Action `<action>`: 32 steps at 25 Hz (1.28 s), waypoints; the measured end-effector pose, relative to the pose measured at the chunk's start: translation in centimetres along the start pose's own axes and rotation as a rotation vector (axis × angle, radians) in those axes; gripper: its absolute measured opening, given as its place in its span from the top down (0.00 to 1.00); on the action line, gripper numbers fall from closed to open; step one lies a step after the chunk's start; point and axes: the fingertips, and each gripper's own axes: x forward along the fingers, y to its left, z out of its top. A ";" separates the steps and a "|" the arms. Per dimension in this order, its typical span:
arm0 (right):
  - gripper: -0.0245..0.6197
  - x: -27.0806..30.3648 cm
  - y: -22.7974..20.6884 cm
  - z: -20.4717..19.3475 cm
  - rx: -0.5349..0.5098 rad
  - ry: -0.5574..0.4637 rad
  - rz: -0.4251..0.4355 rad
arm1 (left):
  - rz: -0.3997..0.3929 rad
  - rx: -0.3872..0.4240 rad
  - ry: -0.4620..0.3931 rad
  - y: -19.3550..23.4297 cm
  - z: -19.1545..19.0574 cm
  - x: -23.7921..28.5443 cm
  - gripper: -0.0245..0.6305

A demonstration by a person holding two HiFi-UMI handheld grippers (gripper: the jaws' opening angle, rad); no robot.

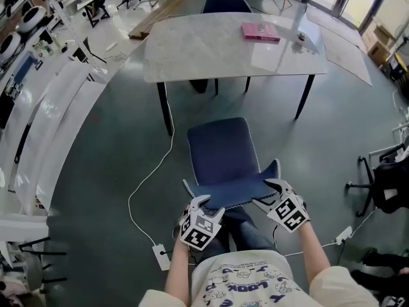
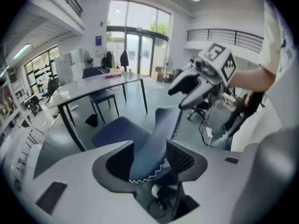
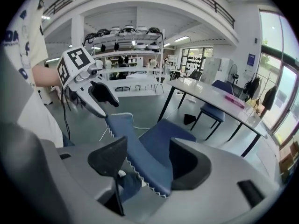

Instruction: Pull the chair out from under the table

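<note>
The dark blue chair point(image 1: 220, 149) stands on the floor out in front of the marble-topped table point(image 1: 230, 47), its seat wholly outside the table's edge. Its backrest point(image 1: 233, 190) faces me. My left gripper point(image 1: 211, 204) straddles the backrest's top edge at the left; in the left gripper view the backrest point(image 2: 156, 139) runs between the open jaws of this gripper point(image 2: 148, 160) with gaps on both sides. My right gripper point(image 1: 265, 194) straddles the top edge at the right, and the right gripper view shows the blue backrest point(image 3: 140, 153) loose between its wide jaws point(image 3: 149, 164).
A pink book point(image 1: 260, 32) lies on the table. A second blue chair point(image 1: 225, 3) stands at the table's far side. A white cable runs to a power strip point(image 1: 160, 256) on the floor at my left. A black office chair point(image 1: 386, 184) stands right, white shelving point(image 1: 45, 120) left.
</note>
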 end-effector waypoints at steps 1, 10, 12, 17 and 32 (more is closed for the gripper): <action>0.52 -0.4 -0.5 1.1 0.018 -0.036 -0.023 | 0.014 -0.049 -0.059 0.7 1.1 -0.8 0.62; 0.76 -5.6 -4.7 11.4 0.089 -0.321 -0.321 | 0.282 -0.078 -0.318 6.8 9.8 -8.9 0.90; 0.80 -6.9 -5.4 13.8 0.110 -0.386 -0.381 | 0.331 -0.104 -0.400 8.0 11.9 -11.2 0.92; 0.93 -10.7 -7.6 17.9 0.157 -0.526 -0.530 | 0.436 -0.189 -0.599 10.0 16.4 -16.2 0.93; 0.95 -16.6 -8.8 23.3 0.241 -0.748 -0.663 | 0.590 -0.219 -0.779 12.2 20.5 -23.5 0.93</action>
